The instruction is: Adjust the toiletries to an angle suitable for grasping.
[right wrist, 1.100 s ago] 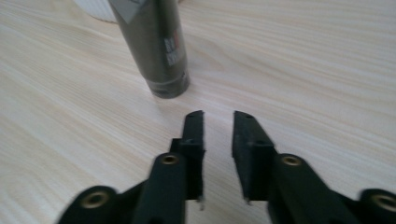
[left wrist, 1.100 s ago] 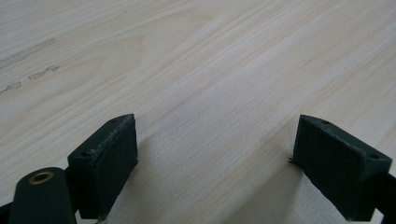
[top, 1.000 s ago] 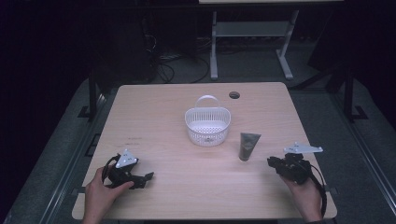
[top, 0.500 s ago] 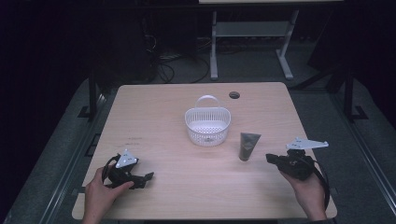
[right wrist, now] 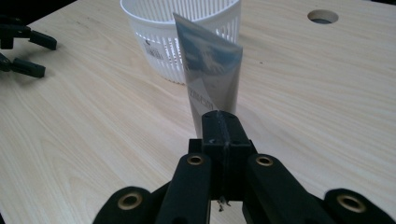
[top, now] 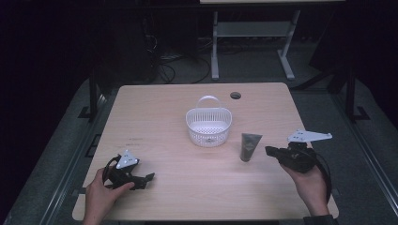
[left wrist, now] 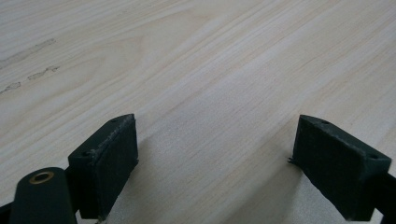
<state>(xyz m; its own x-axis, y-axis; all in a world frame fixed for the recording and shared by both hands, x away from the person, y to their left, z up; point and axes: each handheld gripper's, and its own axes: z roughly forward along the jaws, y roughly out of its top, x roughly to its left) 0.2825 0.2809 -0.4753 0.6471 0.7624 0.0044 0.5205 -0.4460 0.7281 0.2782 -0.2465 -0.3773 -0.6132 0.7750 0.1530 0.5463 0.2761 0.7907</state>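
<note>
White slotted basket (top: 209,125) sat mid-table (top: 155,108), dark tube (top: 249,146) just beside it, right gripper (top: 271,151) jaws pressed together near the tube, left gripper (top: 148,177) jaws spread apart over bare wood.

The tube's (right wrist: 212,70) lower end is hidden behind the closed right tongs (right wrist: 225,122) in the right gripper view. Its printed label is too blurred to read. The basket's (right wrist: 159,42) rim is cut off by the top edge.
</note>
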